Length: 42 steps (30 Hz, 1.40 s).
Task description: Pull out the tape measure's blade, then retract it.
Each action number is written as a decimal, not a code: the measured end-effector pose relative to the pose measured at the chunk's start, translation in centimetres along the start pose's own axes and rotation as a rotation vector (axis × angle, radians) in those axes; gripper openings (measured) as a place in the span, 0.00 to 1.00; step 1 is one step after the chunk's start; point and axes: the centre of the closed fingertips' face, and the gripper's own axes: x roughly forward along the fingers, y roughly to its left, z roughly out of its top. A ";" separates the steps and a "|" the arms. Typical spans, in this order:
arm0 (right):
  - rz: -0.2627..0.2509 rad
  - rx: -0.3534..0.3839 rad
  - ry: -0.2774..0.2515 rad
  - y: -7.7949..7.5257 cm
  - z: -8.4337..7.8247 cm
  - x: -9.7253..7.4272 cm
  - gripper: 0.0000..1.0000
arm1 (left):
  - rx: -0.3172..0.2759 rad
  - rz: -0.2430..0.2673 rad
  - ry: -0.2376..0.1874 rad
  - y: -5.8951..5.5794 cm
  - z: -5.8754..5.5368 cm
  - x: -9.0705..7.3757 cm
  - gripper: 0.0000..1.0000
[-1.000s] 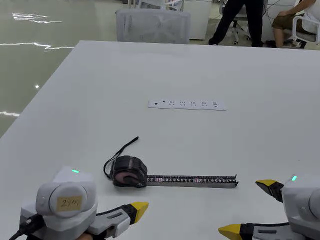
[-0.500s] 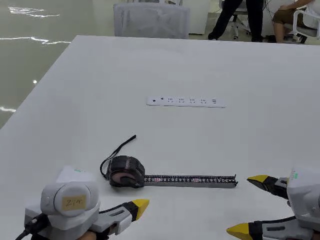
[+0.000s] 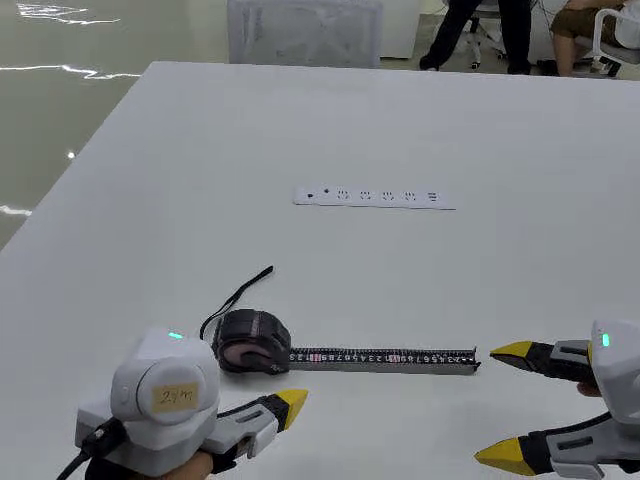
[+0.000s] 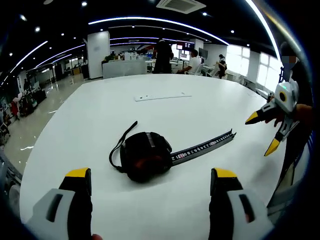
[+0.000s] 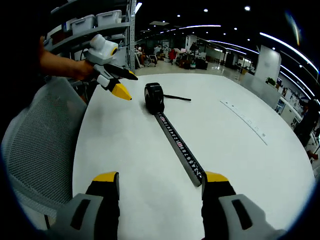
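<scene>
A black tape measure lies on the white table, its case in front of my left gripper. That gripper is open, with the case just ahead of its yellow tips. The blade is pulled out to the right and lies flat. My right gripper is open just right of the blade's end. In the right gripper view the blade tip lies between the tips of that gripper, close to one jaw, untouched.
A white power strip lies flat further back on the table. The tape's black wrist strap trails behind the case. A mesh chair stands at the far edge, with people beyond. The table's left edge runs diagonally.
Both grippers have edged inward, the left towards the case and the right towards the blade's end. The tape measure and its blade lie as before; the head camera has shifted a little.
</scene>
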 end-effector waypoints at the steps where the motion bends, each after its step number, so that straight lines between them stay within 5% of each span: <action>1: 0.002 -0.009 -0.004 -0.4 -0.1 0.0 0.66 | -0.002 0.001 0.003 0.1 -0.1 0.2 0.97; 27: 0.157 -0.217 0.027 -4.0 -0.6 0.8 0.55 | -0.011 0.060 0.011 1.1 0.3 2.6 0.96; 42: 0.175 -0.250 0.051 -5.8 -1.6 1.5 0.47 | -0.004 0.076 0.007 1.1 0.4 3.6 0.94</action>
